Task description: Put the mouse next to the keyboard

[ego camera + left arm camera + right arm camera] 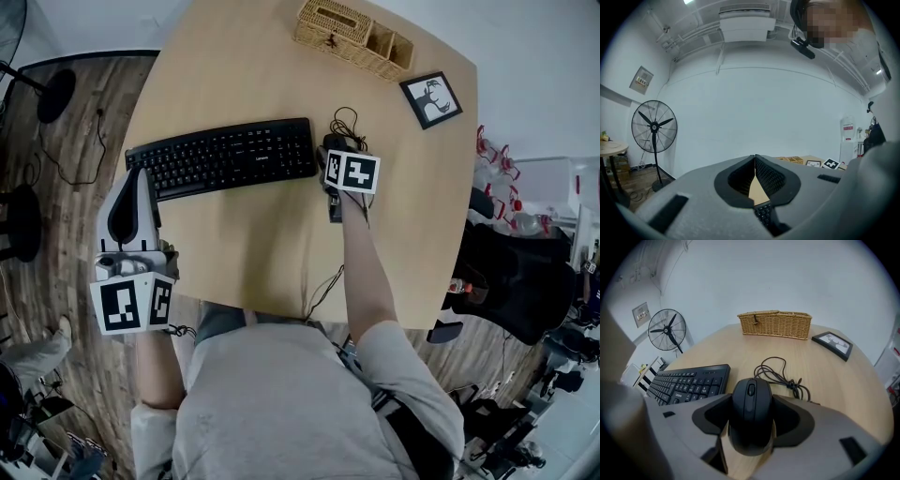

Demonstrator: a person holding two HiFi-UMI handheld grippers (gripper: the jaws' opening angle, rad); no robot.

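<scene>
A black wired mouse [751, 414] sits between the jaws of my right gripper [751, 427], which is shut on its sides. In the head view the mouse [333, 142] and the right gripper [339, 157] are just past the right end of the black keyboard [220, 157]. Whether the mouse rests on the table or hangs just above it, I cannot tell. Its coiled cable [782, 377] lies ahead of it. My left gripper [131, 214] hovers at the table's left edge, near the keyboard's left end. Its jaws [755, 160] are shut on nothing.
A wicker basket [352, 36] stands at the table's far edge, with a framed picture [431, 98] to its right. A thin cable [323, 286] runs off the near edge of the wooden table [253, 253]. A standing fan [668, 330] is beyond the table.
</scene>
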